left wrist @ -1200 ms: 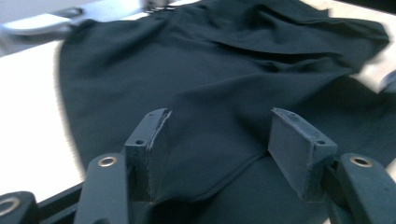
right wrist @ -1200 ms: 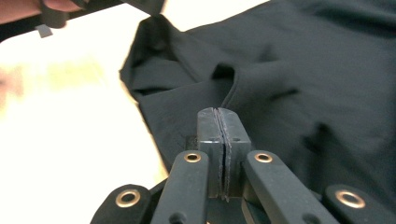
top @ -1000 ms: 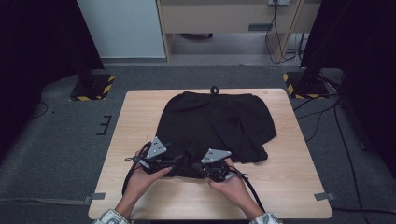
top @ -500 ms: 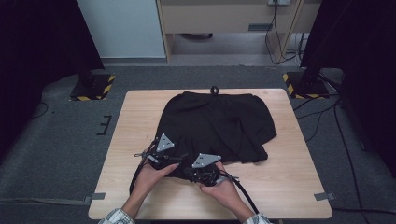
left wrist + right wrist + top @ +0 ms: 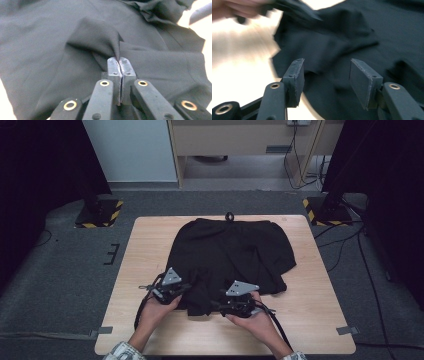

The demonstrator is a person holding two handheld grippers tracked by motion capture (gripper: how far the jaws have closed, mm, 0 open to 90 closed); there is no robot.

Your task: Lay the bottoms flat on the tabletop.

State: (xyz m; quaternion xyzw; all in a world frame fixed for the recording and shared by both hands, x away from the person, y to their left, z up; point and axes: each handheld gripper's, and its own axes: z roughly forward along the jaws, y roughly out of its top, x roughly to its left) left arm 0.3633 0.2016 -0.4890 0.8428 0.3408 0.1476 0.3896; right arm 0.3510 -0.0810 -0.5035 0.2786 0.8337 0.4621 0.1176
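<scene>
A black garment (image 5: 230, 252) lies spread over the middle of the wooden table (image 5: 145, 245). At its near left edge my left gripper (image 5: 186, 287) is shut on a pinched fold of the black cloth (image 5: 107, 41), which rises as a small peak right above the jaws in the left gripper view. My right gripper (image 5: 215, 306) stands open at the garment's near edge, its pads (image 5: 295, 75) wide apart over dark cloth (image 5: 332, 50), with nothing between them. The left hand and its gripper (image 5: 294, 8) show blurred at the top left of the right gripper view.
A small dark ring (image 5: 229, 216) sits at the table's far edge beyond the garment. Bare wood lies to the left, right and front of the cloth. Yellow-and-black striped stand bases (image 5: 100, 215) rest on the grey floor beside the table, with cables (image 5: 345, 245) at the right.
Both grippers have shifted along the garment's near edge. The left now sits closed on the cloth at the near left, and the right has moved rightward and stands open.
</scene>
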